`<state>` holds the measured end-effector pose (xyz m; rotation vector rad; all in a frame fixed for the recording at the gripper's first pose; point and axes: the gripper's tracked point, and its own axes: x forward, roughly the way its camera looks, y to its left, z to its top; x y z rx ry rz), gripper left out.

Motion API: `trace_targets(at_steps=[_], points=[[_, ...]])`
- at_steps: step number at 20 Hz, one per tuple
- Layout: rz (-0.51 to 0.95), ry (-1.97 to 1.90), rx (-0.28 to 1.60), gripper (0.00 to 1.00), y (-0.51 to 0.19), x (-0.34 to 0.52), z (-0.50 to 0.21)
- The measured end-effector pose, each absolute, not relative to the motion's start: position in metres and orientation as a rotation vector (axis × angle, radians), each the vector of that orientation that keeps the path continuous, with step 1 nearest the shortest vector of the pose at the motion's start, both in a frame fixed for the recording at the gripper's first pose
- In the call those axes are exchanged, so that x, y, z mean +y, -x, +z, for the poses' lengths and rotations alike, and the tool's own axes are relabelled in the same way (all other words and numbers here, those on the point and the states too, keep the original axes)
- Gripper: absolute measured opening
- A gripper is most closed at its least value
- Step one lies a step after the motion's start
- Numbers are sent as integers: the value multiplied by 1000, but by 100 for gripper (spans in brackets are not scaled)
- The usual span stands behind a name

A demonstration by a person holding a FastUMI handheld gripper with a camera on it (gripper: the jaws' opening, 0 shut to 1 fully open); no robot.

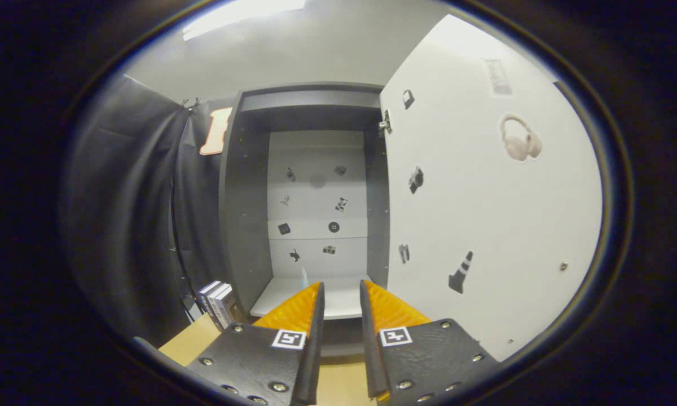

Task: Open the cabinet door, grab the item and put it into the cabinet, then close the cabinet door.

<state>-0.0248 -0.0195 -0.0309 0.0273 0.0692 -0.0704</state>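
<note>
Tongs (341,293) parted, empty, before open cabinet (316,197); item indistinct behind fingertip.

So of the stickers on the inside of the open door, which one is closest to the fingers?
The traffic cone sticker, lowest on the cabinet door, right of the open, empty fingers. The headphones sticker and the others sit higher.

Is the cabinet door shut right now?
No. The cabinet door is swung wide open beside the tool, whose fingers stand apart and empty, and the cabinet's inner shelf is in plain view.
</note>
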Motion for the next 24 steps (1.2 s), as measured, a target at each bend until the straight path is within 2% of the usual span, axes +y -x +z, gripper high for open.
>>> trace_targets(at_steps=[3,6,7,11,20,21,24], points=[[-107,-40,56,33,60,-40,-18],[-164,-32,46,45,90,-64,-10],[-179,-29,48,46,100,-71,-9],[-275,-5,58,63,136,-108,-11],[-526,19,61,65,180,-208,-12],[-542,28,66,72,180,-214,-13],[-554,55,82,75,162,-229,-18]])
